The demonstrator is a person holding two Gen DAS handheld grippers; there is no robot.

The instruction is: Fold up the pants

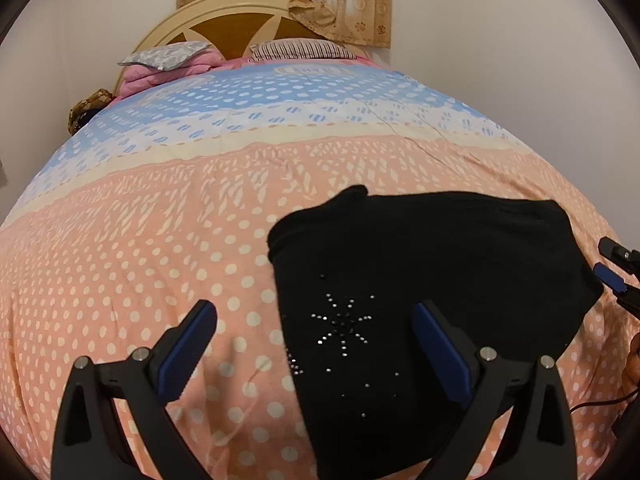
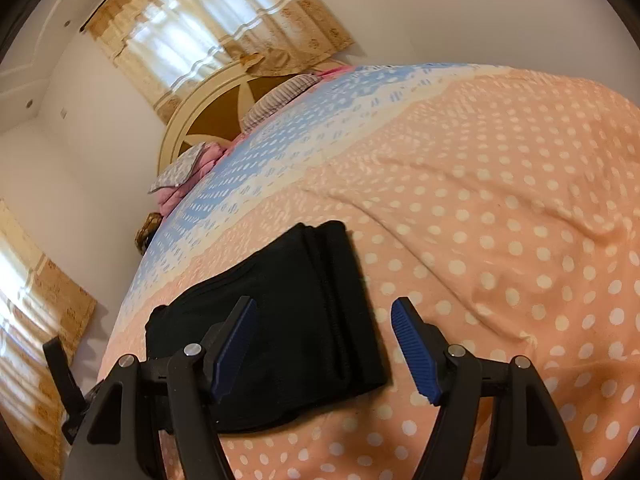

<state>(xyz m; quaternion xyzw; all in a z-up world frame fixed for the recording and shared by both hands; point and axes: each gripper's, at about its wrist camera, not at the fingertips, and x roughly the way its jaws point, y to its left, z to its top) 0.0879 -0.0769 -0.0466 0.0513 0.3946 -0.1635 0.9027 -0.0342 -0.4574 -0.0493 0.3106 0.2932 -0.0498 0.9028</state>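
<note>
Open bedspread (image 1: pixel 140 240) lies on every side of the folded pants (image 1: pixel 420 260); pillows (image 1: pixel 304 50) crowd only the far headboard (image 1: pixel 240 20) end.

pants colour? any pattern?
Black pants with a rhinestone starburst; shows best in left wrist view.

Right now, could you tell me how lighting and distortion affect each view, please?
Left wrist view: fisheye bulges the bed; the pants read as near-featureless black, only sequins glinting. Right wrist view: tilted, the curtain backlit and washed out.
</note>
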